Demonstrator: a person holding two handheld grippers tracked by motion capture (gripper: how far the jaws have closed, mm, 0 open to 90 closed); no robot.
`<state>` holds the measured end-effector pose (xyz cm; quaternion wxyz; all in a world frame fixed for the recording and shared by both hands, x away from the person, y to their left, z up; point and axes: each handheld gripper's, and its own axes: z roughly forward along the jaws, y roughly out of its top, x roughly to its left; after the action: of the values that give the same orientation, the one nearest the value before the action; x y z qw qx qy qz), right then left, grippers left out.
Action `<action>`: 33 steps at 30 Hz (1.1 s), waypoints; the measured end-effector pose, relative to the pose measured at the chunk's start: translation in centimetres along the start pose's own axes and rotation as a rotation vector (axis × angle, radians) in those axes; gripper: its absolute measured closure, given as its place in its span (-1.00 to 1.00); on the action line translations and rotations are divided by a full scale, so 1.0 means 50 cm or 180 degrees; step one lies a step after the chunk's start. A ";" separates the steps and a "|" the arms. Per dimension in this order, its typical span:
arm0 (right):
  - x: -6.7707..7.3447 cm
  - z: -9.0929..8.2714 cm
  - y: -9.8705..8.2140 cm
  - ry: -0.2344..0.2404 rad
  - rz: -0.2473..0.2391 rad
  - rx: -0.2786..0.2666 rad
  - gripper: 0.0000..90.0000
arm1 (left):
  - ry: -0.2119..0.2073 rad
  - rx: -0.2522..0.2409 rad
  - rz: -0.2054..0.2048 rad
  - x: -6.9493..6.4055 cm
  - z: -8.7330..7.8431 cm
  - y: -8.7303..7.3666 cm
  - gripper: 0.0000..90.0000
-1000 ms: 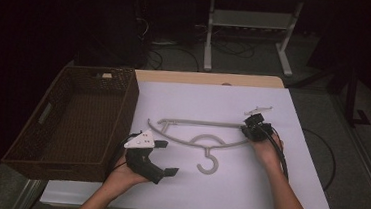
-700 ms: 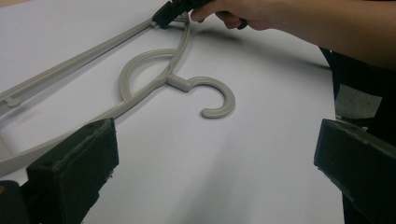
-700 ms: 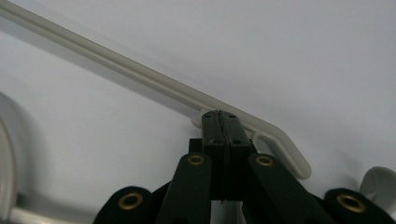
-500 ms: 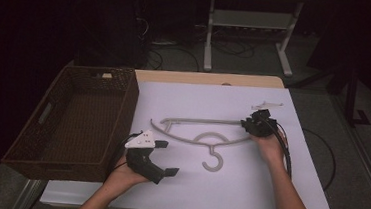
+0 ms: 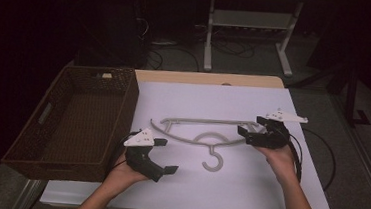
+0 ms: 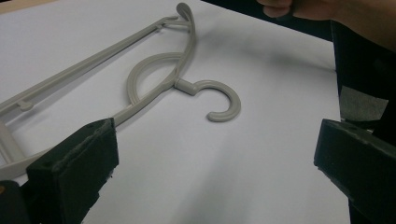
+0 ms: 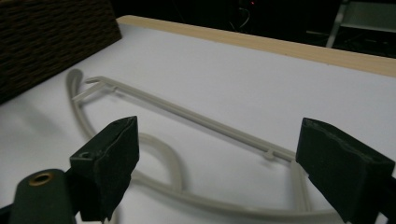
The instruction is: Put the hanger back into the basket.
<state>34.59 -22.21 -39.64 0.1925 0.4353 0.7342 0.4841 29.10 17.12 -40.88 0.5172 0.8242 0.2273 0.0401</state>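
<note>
A grey plastic hanger [image 5: 207,122] lies flat on the white table top [image 5: 226,193], with its hook [image 5: 212,162] pointing toward me. My right gripper [image 5: 250,126] is open at the hanger's right end. In the right gripper view that end of the hanger [image 7: 280,156] lies between the wide-apart jaws of my right gripper [image 7: 219,135]. My left gripper [image 5: 166,156] is open near the front left, a short way from the hanger's left arm. The left gripper view shows the hanger [image 6: 154,77] beyond my left gripper [image 6: 217,135], with nothing between the jaws.
A dark wicker basket [image 5: 133,105] stands at the table's left edge, close to the hanger's left tip, and shows again as the basket [image 7: 46,37] in the right gripper view. A black cable [image 5: 319,160] loops off the right side. A metal stand [image 5: 250,19] is on the floor behind.
The right gripper has shifted a little to the right, and the hanger has slid slightly right with it. The left gripper has stayed in place.
</note>
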 end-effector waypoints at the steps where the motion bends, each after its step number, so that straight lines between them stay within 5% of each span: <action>1: 0.000 0.000 0.000 0.0000 0.0000 0.0000 -0.73 | 0.0000 0.0000 0.0000 0.000 0.000 0.000 -1.00; 15: 0.069 -0.083 -0.051 0.0129 -0.0207 -0.0127 -0.77 | 0.0067 -0.0025 0.0044 0.022 0.006 0.025 -1.00; 21: 0.071 -0.102 -0.061 0.0120 -0.0208 -0.0126 -0.77 | 0.0164 0.0034 0.0078 0.044 0.025 0.038 -1.00; 33: 0.059 -0.130 -0.074 0.0042 -0.0195 -0.0177 -0.76 | 0.0246 0.0174 0.0191 0.096 0.074 0.055 -0.53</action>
<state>26.72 -23.86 -39.52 0.2144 0.4039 0.7347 0.5011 35.42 15.04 -40.98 0.4839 0.8422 0.2233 0.0811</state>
